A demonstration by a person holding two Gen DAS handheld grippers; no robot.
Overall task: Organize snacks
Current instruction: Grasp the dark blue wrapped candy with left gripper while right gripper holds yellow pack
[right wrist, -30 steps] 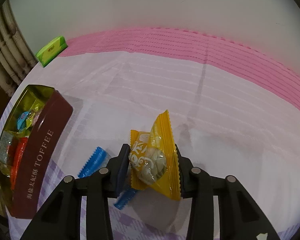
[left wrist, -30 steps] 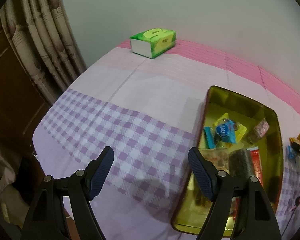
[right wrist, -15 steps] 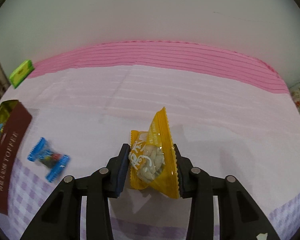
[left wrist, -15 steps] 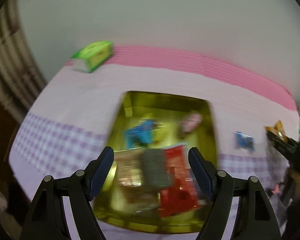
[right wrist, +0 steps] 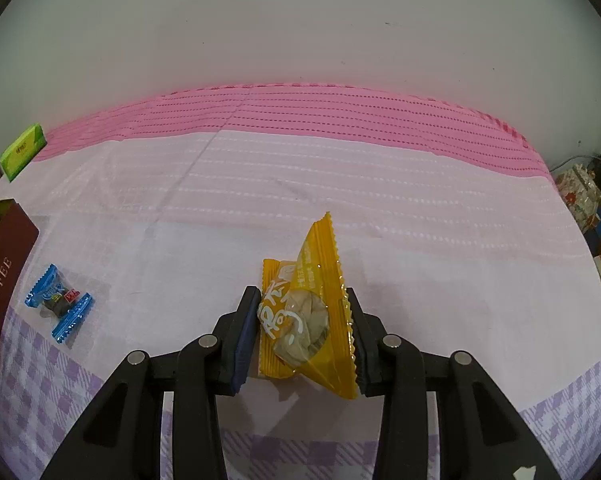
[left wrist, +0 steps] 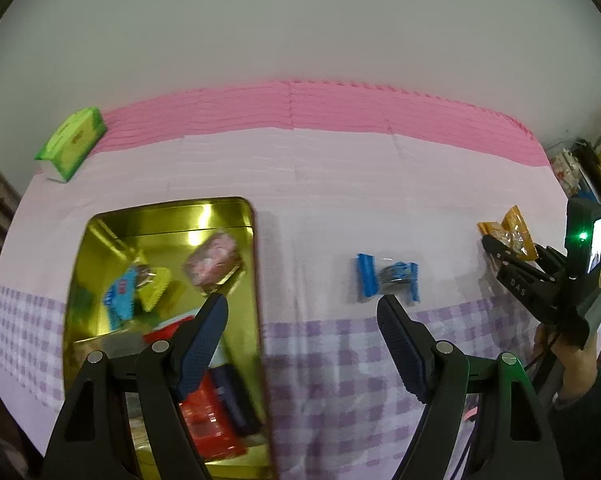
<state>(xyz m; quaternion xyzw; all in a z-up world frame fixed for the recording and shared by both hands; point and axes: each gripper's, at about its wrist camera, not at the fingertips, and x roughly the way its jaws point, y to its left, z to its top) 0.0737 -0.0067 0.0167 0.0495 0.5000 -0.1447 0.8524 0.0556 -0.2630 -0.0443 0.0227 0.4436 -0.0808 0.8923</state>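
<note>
"TOFFEE" reads on my tin's [right wrist: 4, 280] maroon side. My right gripper [right wrist: 302, 322] still pinches the yellow snack packet [right wrist: 304, 312]. My left gripper [left wrist: 300, 328], wide open and empty, has swung from the tin toward the blue candy [left wrist: 388, 278].

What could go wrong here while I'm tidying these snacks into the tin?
1. The right gripper pinches the orange packet by its puffy middle; it may slip or get crushed.
2. The left gripper hangs open partly over the gold tin; reaching for the blue candy, it might bump the rim.

Bare pink-and-lilac tablecloth [right wrist: 340, 184] lies ahead of me to its back edge; only the blue-wrapped candy [right wrist: 58, 304] and gold rectangular tin [left wrist: 256, 280] crowd its left side.
</note>
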